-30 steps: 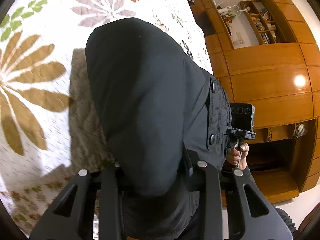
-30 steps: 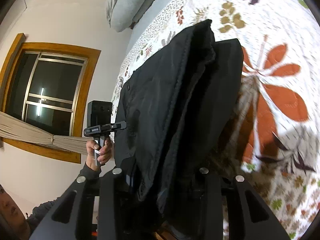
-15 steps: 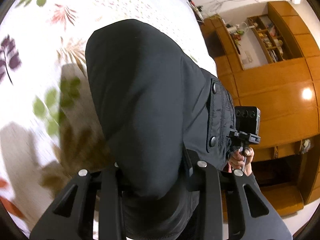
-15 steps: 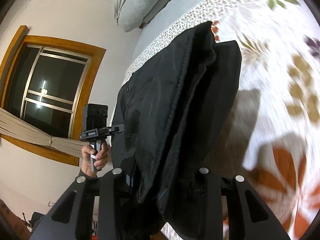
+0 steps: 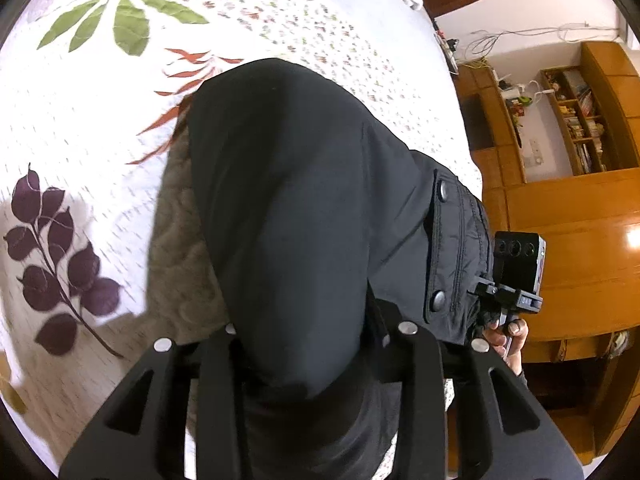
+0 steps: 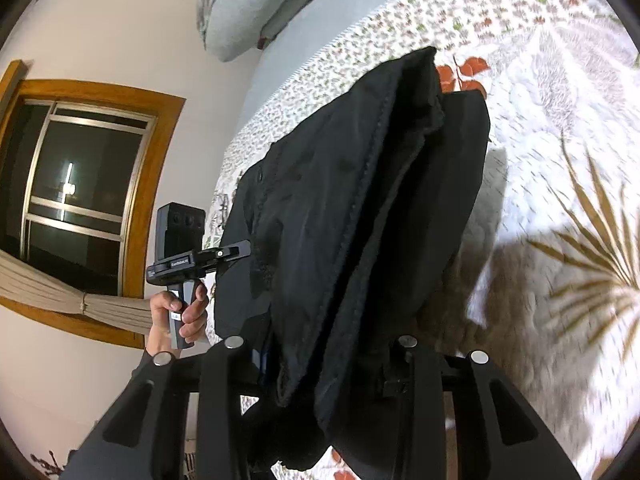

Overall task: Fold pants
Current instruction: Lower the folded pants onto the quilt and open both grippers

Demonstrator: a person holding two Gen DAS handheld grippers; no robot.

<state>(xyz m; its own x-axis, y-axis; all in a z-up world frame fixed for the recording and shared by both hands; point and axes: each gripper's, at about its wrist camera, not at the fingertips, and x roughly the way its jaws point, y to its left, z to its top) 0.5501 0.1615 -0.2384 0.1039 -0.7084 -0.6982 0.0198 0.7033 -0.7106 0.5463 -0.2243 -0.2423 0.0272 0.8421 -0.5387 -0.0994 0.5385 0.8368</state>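
Over the bedspread (image 5: pixel 100 128), pants (image 5: pixel 288 208) snaps left view only, window (image 6: pixel 80 196) right only

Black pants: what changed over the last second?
Both grippers carried the black pants across the bedspread; its leaf prints slid past beneath in both views. The left gripper has just been opening slightly, fabric still between its fingers. Unchanged: the right gripper stays clamped, and the pants hang bunched the same.

Quick head count: one pair of pants, two grippers

So there's one pair of black pants (image 5: pixel 288 208), one left gripper (image 5: pixel 312 364), one right gripper (image 6: pixel 320 364), one bed (image 5: pixel 80 128), one window (image 6: pixel 80 200), one grey pillow (image 6: pixel 248 4), and two snap buttons (image 5: pixel 443 189) showing on the pants.
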